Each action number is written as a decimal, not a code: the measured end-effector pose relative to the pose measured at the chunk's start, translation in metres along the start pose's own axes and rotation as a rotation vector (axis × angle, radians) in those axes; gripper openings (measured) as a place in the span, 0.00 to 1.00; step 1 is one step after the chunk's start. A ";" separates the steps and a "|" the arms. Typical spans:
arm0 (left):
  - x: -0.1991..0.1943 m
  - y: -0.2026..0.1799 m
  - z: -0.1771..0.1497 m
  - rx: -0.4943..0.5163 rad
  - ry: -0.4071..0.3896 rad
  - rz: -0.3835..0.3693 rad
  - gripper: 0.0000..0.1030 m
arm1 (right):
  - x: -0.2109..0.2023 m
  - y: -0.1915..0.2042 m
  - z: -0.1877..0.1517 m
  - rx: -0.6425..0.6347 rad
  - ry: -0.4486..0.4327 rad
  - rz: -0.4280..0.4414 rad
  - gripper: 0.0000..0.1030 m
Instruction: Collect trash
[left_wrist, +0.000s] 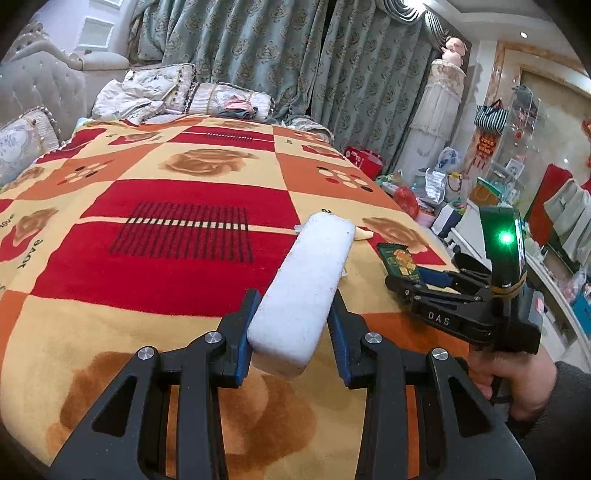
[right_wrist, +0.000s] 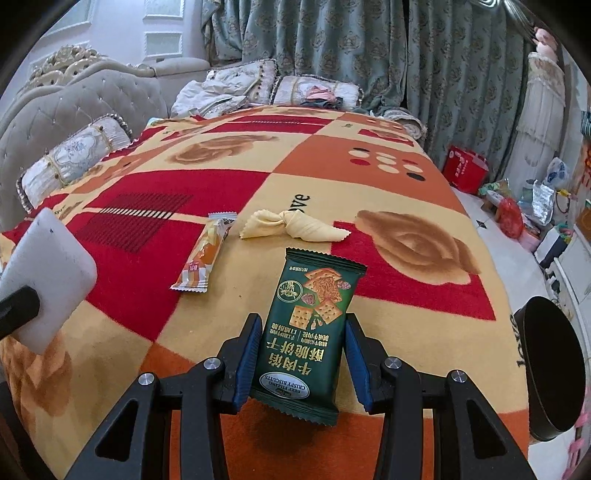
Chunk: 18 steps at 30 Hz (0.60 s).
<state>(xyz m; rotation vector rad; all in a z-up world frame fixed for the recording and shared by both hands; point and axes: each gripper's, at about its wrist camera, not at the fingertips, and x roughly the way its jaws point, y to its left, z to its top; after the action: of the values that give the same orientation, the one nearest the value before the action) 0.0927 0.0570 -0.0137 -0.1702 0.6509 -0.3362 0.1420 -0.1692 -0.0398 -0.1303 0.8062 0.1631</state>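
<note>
My left gripper (left_wrist: 295, 300) is shut on a white foam block (left_wrist: 306, 280), which sticks out forward over the patterned bed blanket (left_wrist: 166, 266). My right gripper (right_wrist: 303, 322) is shut on a dark green biscuit packet (right_wrist: 314, 325), pads pressing its two long sides just above the blanket. From the left wrist view, the right gripper (left_wrist: 406, 277) and its packet (left_wrist: 400, 260) sit to the right of the foam. An orange snack wrapper (right_wrist: 205, 256) and a knotted yellow cloth (right_wrist: 295, 226) lie on the blanket beyond. The foam block (right_wrist: 48, 277) shows at the left edge.
A black round container (right_wrist: 550, 369) stands off the bed's right edge. Pillows (right_wrist: 74, 158) and bedding line the headboard side and far end. Bags and clutter (right_wrist: 511, 218) fill the floor on the right by the curtains. A person's hand (left_wrist: 517, 380) holds the right gripper's handle.
</note>
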 end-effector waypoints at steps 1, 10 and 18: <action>-0.001 0.001 0.000 -0.003 -0.001 0.000 0.33 | 0.000 0.001 0.000 -0.003 0.000 0.001 0.41; -0.002 0.001 0.000 -0.002 -0.002 -0.013 0.33 | 0.001 0.003 0.000 -0.009 0.005 -0.005 0.41; 0.000 -0.001 0.000 0.015 0.005 -0.006 0.33 | 0.001 0.002 -0.001 0.000 0.007 0.012 0.41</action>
<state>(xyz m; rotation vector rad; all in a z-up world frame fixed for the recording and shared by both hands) 0.0921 0.0560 -0.0138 -0.1575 0.6530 -0.3471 0.1423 -0.1676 -0.0414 -0.1265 0.8136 0.1743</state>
